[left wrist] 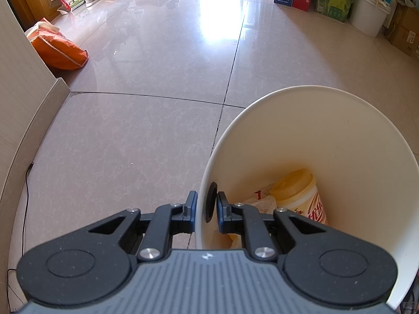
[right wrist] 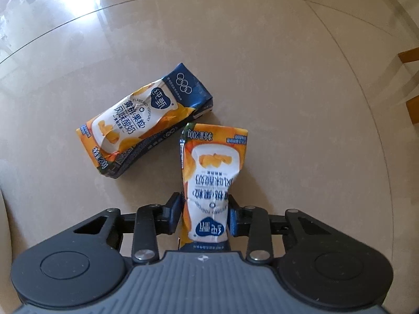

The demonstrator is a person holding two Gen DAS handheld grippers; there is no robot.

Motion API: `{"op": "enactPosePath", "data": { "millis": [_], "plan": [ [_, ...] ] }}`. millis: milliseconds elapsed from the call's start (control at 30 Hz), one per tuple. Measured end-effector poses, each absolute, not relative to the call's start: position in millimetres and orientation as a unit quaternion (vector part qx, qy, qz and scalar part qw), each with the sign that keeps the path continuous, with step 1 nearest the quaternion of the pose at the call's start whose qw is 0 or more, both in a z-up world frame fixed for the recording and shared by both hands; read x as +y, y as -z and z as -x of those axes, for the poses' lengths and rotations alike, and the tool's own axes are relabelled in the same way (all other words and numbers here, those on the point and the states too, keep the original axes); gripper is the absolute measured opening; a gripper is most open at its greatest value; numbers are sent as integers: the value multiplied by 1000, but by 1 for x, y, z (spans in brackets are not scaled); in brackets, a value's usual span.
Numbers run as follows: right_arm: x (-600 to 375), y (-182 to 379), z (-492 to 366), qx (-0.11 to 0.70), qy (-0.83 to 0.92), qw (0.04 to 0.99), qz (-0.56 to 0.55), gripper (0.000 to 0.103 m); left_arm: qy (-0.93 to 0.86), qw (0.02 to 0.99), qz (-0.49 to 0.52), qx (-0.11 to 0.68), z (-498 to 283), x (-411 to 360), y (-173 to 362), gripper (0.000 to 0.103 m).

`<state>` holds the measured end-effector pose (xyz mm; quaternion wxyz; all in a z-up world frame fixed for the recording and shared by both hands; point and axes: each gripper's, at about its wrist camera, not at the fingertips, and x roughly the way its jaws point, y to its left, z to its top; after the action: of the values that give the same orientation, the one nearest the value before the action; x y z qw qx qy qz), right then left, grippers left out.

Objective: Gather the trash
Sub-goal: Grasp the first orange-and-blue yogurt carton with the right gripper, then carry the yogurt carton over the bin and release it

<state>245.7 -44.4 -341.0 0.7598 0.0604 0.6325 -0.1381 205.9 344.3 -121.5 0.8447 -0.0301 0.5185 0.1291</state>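
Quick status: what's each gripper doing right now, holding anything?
Left gripper: shut on the rim of the white bin.
Right gripper: shut on the crumpled yogurt carton; the second carton lies loose on the floor.

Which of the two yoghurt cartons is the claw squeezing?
The upside-down carton, pinched by the right gripper; the slanted carton lies free on the floor.

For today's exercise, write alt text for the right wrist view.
The right gripper is shut on a crumpled yoghurt carton on the tiled floor. A second crushed carton lies just beyond, to the left.
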Motion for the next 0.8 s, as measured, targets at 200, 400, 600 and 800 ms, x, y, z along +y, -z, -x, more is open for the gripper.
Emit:
{"op": "enactPosePath", "data": {
  "millis": [200,400,600,800],
  "plan": [
    [-41,316,-233,630,115,765,-73,39,-130,845,32,518,-206,344,121,14],
    [-40,279,-214,631,75,769,-67,39,-129,845,32,518,-206,344,121,14],
    [-30,226,-200,629,14,775,-65,39,-130,845,30,518,-206,344,120,14],
    [12,142,-199,595,-73,799,-37,39,-130,845,29,518,-206,344,120,14]
  ]
}}
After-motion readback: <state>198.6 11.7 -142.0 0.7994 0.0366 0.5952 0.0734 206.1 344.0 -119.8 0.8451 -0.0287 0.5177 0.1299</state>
